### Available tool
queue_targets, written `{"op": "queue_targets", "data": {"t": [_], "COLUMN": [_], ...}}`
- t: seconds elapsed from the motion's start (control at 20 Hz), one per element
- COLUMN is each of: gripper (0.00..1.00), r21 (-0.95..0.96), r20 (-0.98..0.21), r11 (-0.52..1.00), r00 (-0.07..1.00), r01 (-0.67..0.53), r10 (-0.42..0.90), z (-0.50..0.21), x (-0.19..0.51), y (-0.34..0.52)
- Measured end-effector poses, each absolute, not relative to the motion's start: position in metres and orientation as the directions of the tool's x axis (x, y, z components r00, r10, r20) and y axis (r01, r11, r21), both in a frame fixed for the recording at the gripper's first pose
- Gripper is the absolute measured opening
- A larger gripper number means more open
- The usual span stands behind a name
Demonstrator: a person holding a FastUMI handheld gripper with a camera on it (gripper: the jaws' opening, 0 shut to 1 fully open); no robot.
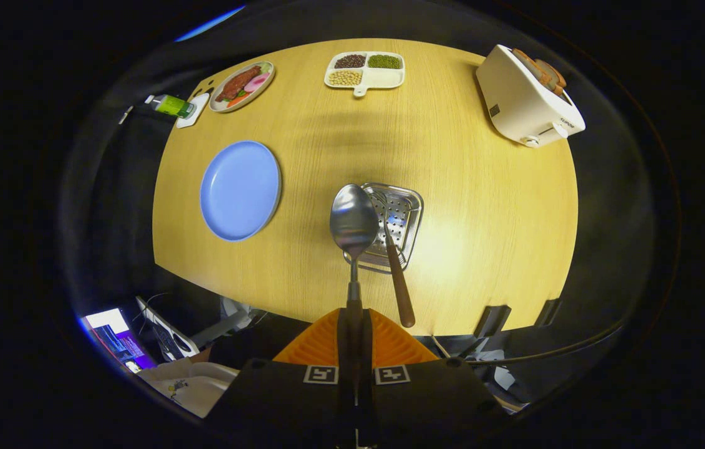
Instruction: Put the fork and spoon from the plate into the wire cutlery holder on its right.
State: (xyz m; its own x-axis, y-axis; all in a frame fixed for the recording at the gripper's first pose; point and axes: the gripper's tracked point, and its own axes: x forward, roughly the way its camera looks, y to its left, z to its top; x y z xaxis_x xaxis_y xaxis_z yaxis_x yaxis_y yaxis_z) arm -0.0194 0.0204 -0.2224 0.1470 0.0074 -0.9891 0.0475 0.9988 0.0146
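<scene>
My gripper [353, 319] is shut on the dark handle of a metal spoon [353, 218], high above the table. The spoon's bowl points away from the orange fingers [318, 343] and hangs over the left rim of the wire cutlery holder [407, 209]. A fork with a brown handle [399, 284] stands in the holder, its handle leaning toward me. The blue plate [240, 189] lies to the holder's left with nothing on it.
A white toaster [523, 100] with bread stands at the far right of the wooden table [489, 206]. At the far edge sit a divided dish of beans [366, 70], a plate of food [242, 85] and a green bottle [171, 105]. A lit screen [116, 340] sits below the table's near edge.
</scene>
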Motion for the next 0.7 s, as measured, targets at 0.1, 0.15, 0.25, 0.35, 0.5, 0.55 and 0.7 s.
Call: {"op": "queue_targets", "data": {"t": [0.1,0.15,0.25,0.35,0.5,0.55,0.7], "gripper": [0.07,0.07,0.07,0.07,0.08,0.09,0.11], "r21": [0.014,0.012,0.0,-0.008,0.005,0.002,-0.003], "r20": [-0.994,-0.996,-0.999,-1.0,-0.999,-0.998,-0.998], "r11": [0.998,0.999,0.999,0.999,0.999,1.0,1.0], "r00": [0.111,0.085,0.039,-0.007,-0.054,-0.068,-0.062], "r01": [0.055,0.053,0.045,0.038,0.038,0.029,0.007], "r10": [0.008,0.007,-0.002,-0.007,0.007,0.004,-0.003], "z": [-0.227,-0.231,-0.237,-0.242,-0.249,-0.25,-0.25], "x": [-0.015,-0.015,-0.016,-0.018,-0.016,-0.015,-0.005], "y": [0.016,0.014,0.009,0.005,0.004,0.003,-0.002]}}
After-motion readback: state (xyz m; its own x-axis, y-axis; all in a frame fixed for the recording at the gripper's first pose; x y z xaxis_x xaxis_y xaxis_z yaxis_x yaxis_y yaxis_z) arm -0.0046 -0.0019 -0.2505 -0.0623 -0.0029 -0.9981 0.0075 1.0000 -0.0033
